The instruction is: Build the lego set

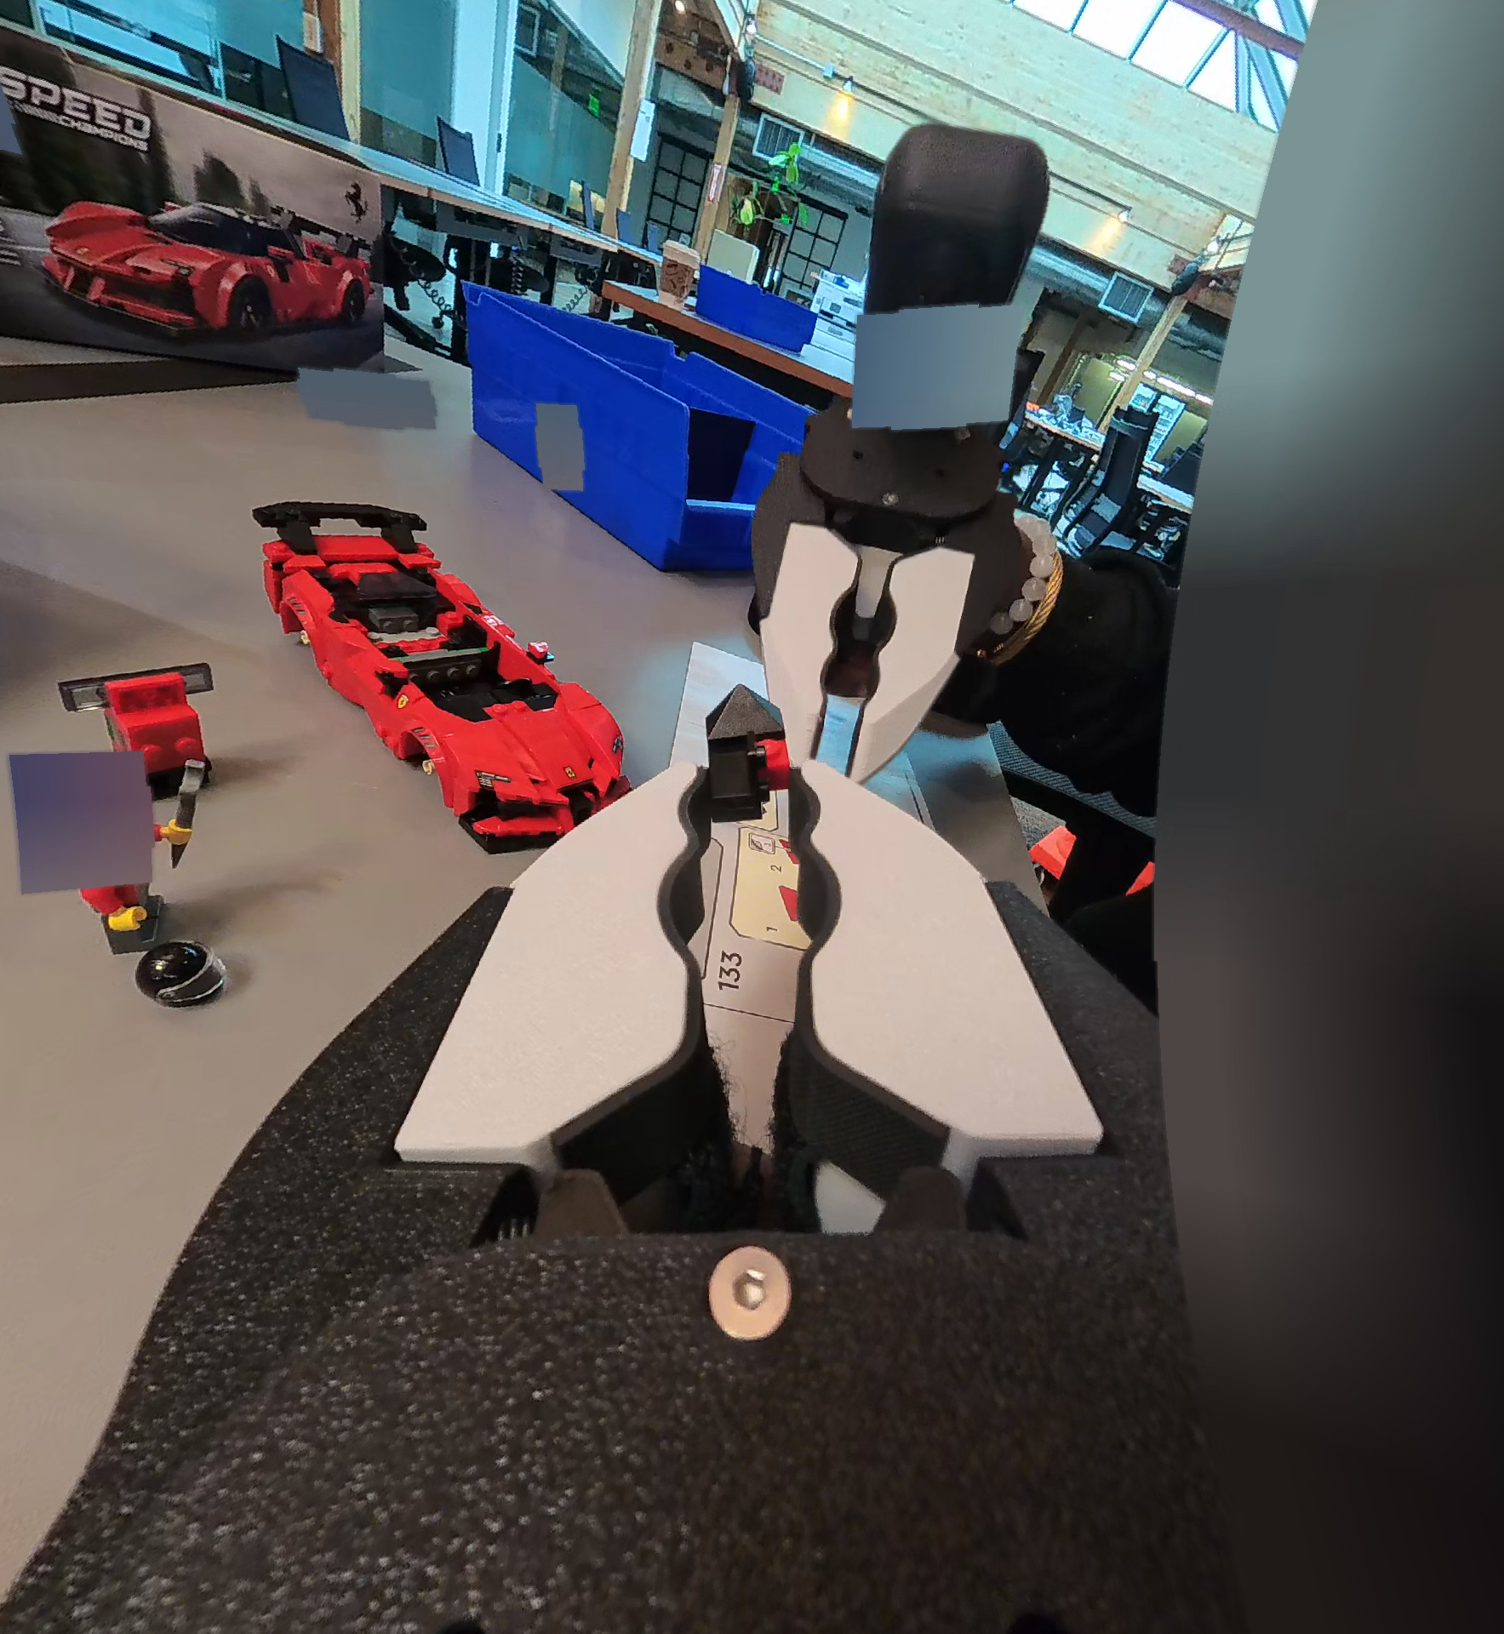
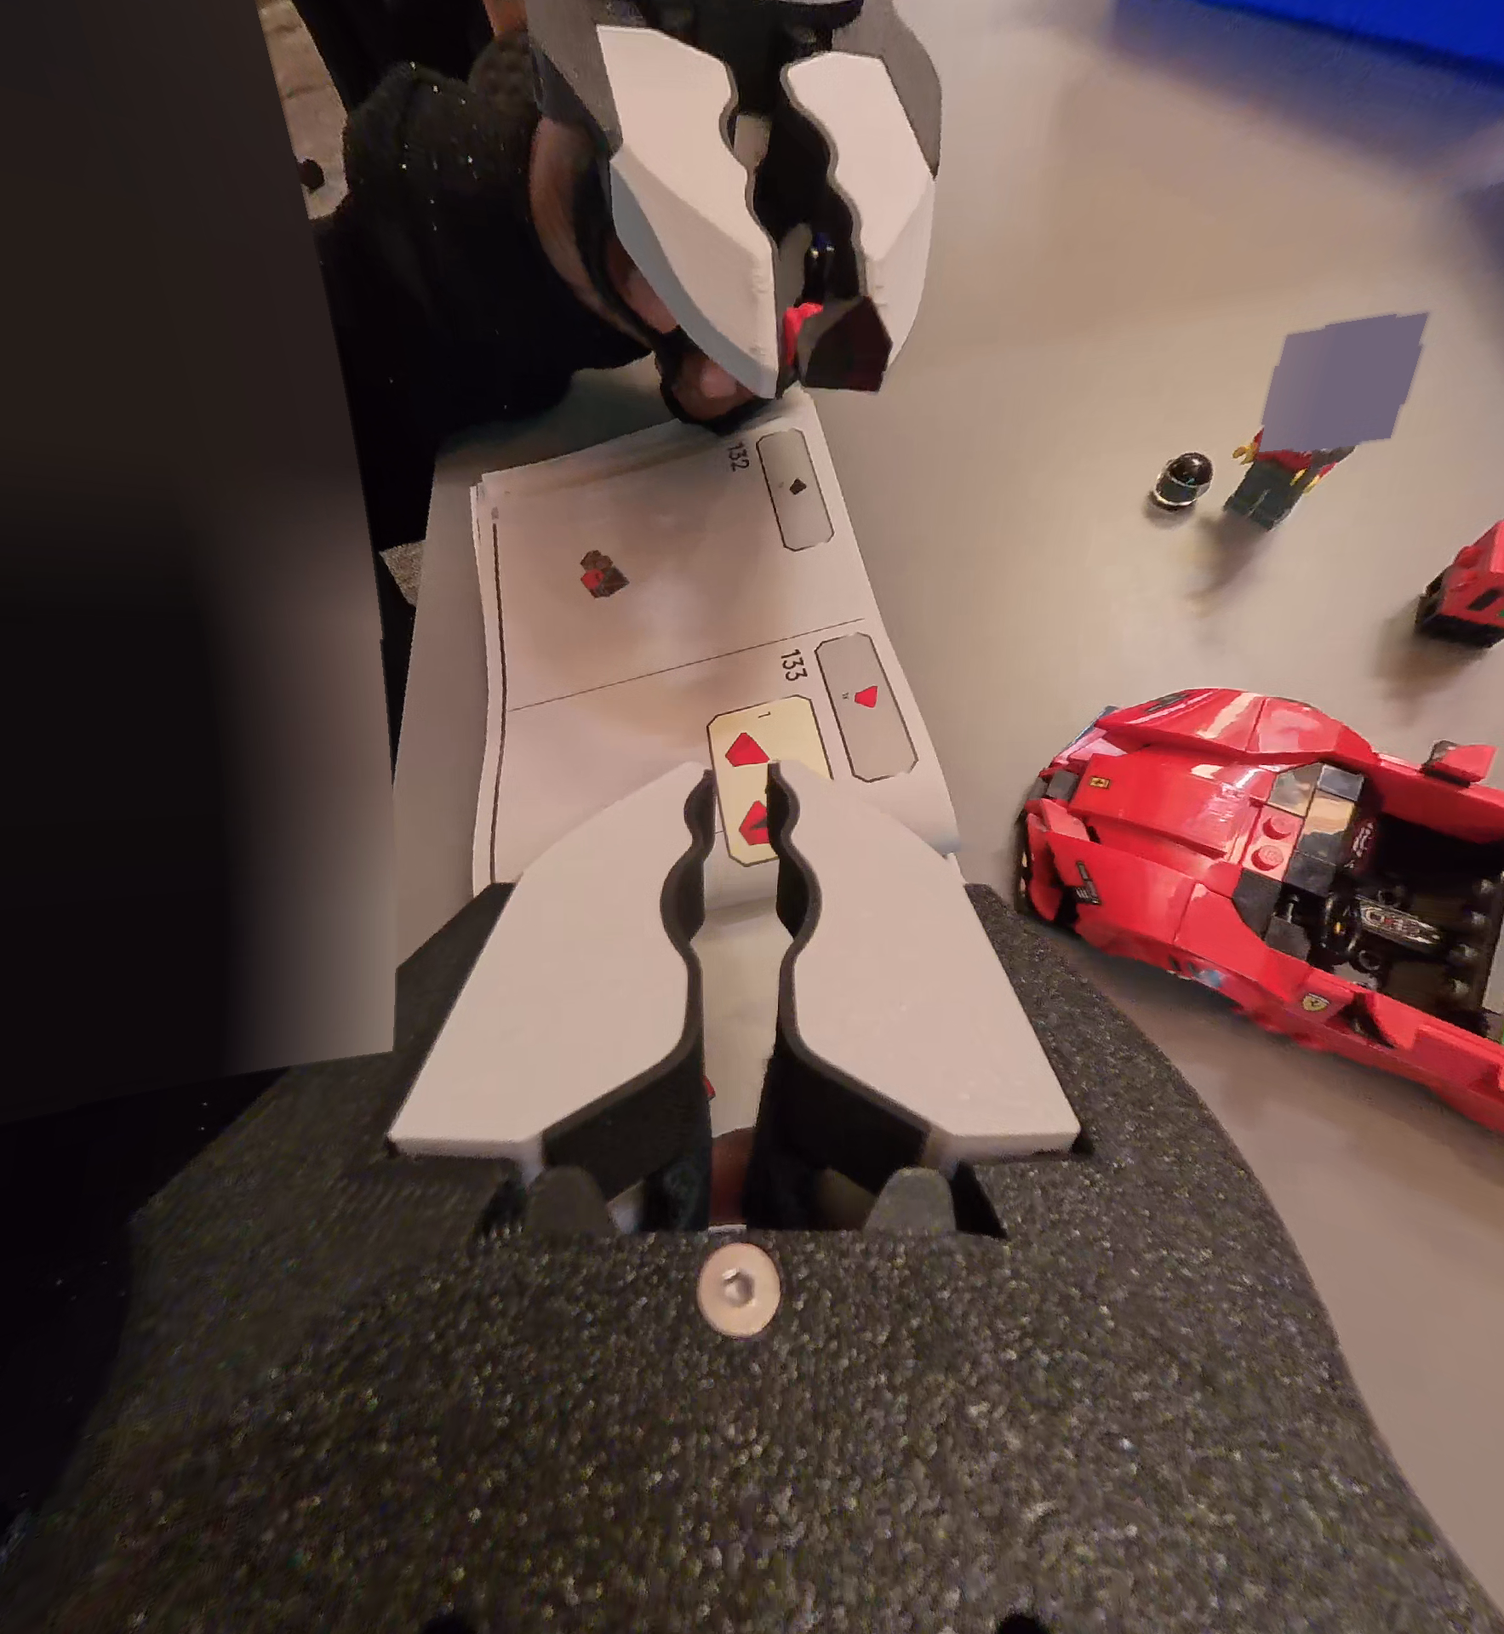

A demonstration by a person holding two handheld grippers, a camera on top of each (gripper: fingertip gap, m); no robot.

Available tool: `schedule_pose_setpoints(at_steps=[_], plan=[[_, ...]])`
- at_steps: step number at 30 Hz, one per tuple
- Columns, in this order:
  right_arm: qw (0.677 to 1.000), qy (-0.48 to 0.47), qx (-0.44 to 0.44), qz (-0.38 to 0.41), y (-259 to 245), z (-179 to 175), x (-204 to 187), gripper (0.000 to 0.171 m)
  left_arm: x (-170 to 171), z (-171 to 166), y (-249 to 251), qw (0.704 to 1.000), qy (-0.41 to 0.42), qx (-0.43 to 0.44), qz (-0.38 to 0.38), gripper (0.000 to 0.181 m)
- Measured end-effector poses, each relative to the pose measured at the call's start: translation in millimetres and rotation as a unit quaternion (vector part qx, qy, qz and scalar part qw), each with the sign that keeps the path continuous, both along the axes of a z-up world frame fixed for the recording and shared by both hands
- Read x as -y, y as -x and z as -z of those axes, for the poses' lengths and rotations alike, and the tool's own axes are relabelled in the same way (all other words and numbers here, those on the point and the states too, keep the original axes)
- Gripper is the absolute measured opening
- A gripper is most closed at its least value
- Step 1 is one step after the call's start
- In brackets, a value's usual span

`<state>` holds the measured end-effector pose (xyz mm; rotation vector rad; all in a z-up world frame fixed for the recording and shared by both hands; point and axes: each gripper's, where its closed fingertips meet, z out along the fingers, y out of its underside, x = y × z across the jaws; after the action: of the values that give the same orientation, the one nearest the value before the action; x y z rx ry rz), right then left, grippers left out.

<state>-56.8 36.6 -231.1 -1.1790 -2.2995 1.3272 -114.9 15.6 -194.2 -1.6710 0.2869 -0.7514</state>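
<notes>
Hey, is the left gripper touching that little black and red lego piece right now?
Touching. In the left wrist view the left gripper pinches the black and red piece between its fingertips; the right wrist view shows the same grip.

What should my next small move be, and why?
Probably send the empty, slightly open right claw to fetch a small red sloped brick: the left claw pinches the small black-and-red brick assembly, and the open white paper instruction booklet pictures a red slope next.
</notes>
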Motion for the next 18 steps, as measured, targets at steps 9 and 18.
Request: schedule_pose_setpoints(at_steps=[9,18], plan=[[1.000,-0.014,-0.001,-0.005,1,0,-1,0.011,0,1,-1,1.000,0.001,-0.001,0.003,0.016],[1.000,-0.005,-0.019,-0.001,-4,-11,-4,0.021,0,2,-6,1.000,0.007,-0.014,0.015,0.016]])
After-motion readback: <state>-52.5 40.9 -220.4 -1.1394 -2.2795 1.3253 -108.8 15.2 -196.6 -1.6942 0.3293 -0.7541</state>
